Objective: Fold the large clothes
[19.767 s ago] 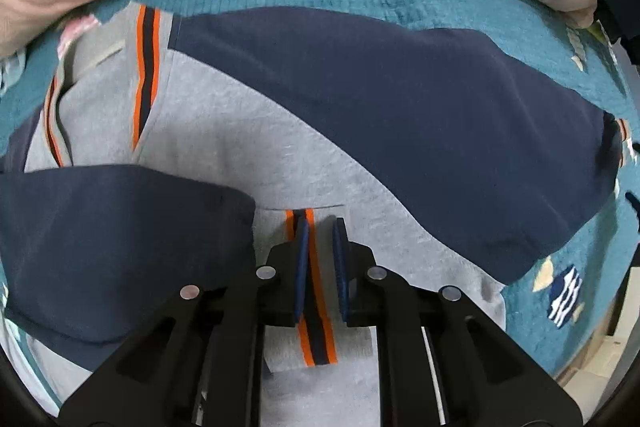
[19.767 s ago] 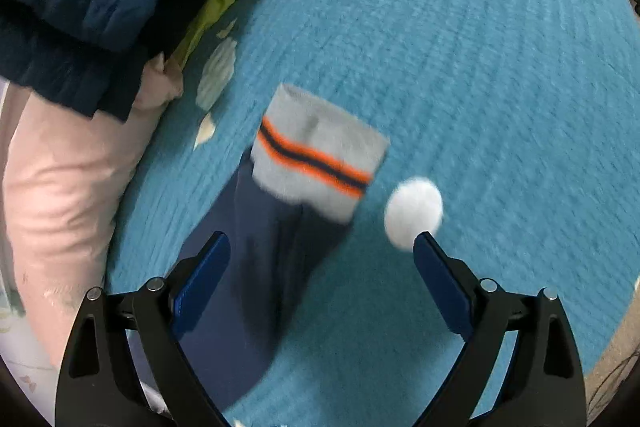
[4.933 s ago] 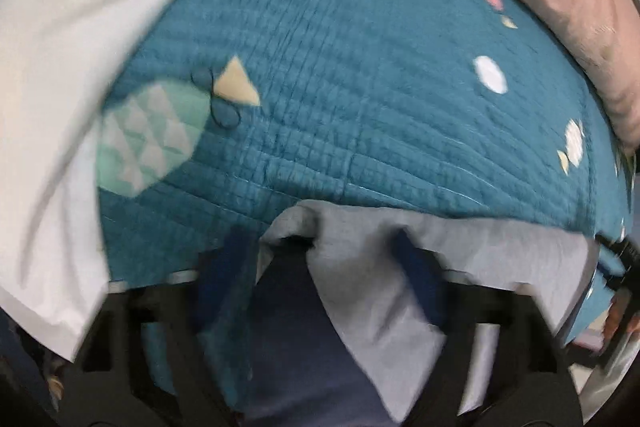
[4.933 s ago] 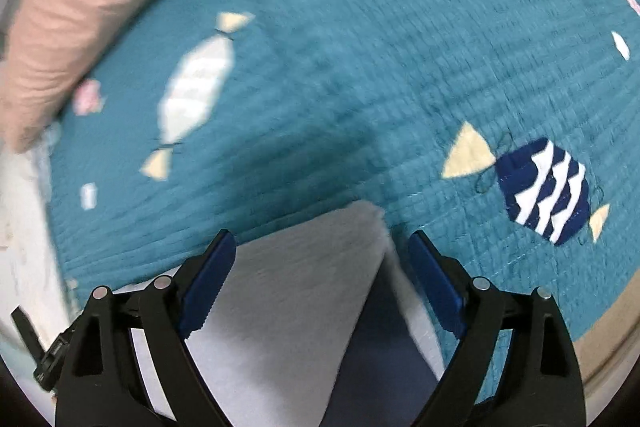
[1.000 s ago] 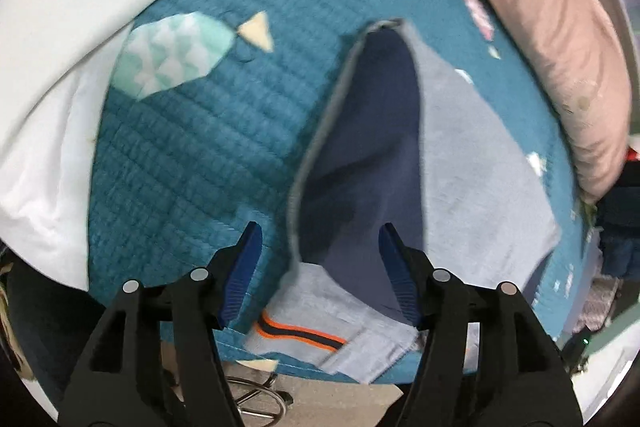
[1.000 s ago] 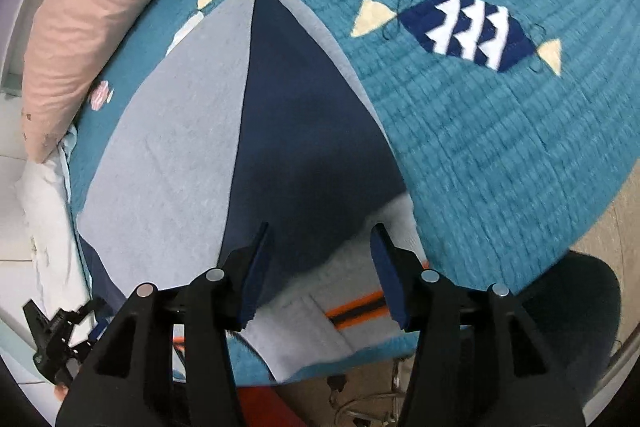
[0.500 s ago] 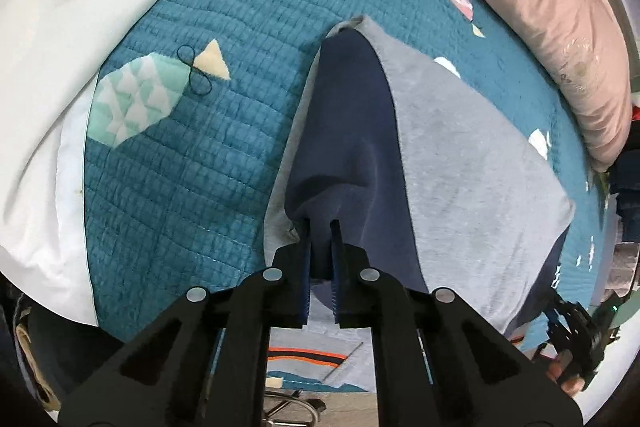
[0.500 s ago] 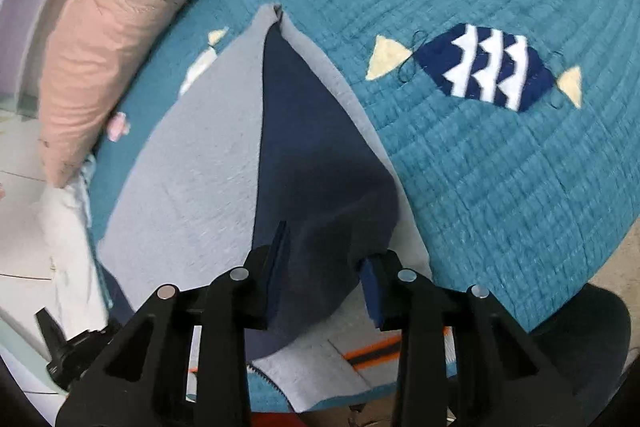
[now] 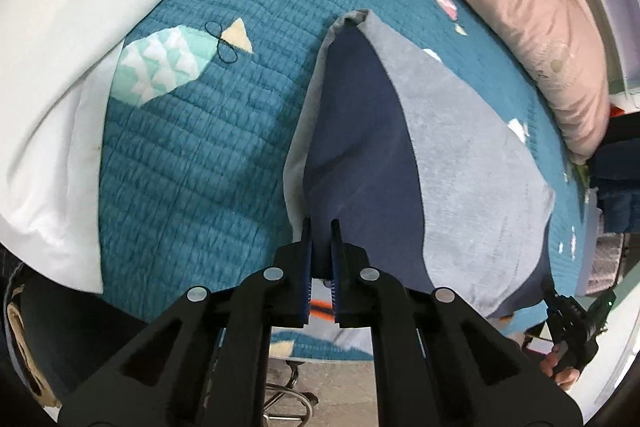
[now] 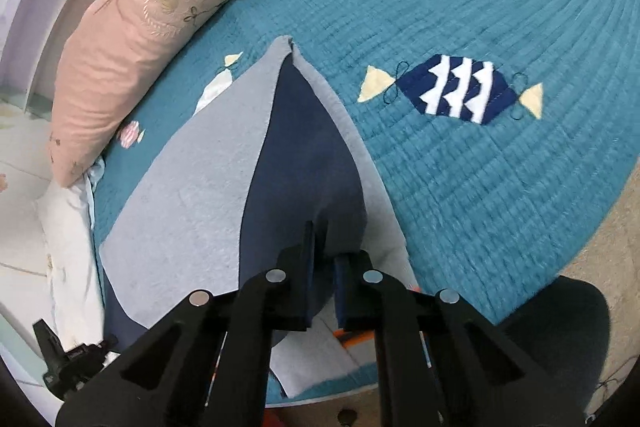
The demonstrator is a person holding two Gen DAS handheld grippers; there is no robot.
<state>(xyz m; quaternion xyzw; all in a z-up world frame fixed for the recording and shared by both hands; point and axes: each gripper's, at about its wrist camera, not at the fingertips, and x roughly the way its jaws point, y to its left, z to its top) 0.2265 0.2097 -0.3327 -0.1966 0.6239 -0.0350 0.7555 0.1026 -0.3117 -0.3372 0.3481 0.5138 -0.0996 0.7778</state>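
A grey and navy sweatshirt [image 9: 460, 155] with orange-striped trim lies partly folded on the teal quilt [image 9: 192, 155]. My left gripper [image 9: 320, 227] is shut on its near navy edge at one corner. My right gripper [image 10: 322, 231] is shut on the near navy edge [image 10: 304, 163] at the other corner. The grey body [image 10: 188, 203] spreads between the two grips. The cloth rises from the quilt to both grippers, and the far fold tip [image 10: 286, 43] rests on the quilt.
A pink pillow [image 10: 132, 27] lies along the far side of the bed. A white sheet [image 9: 52, 27] lies at the left in the left wrist view. A dark pile [image 9: 616, 183] sits at the right edge there. The bed's near edge and floor [image 9: 320, 379] are below.
Both grippers went from open over the near edge to shut on it within the last second. The near edge now lifts off the quilt.
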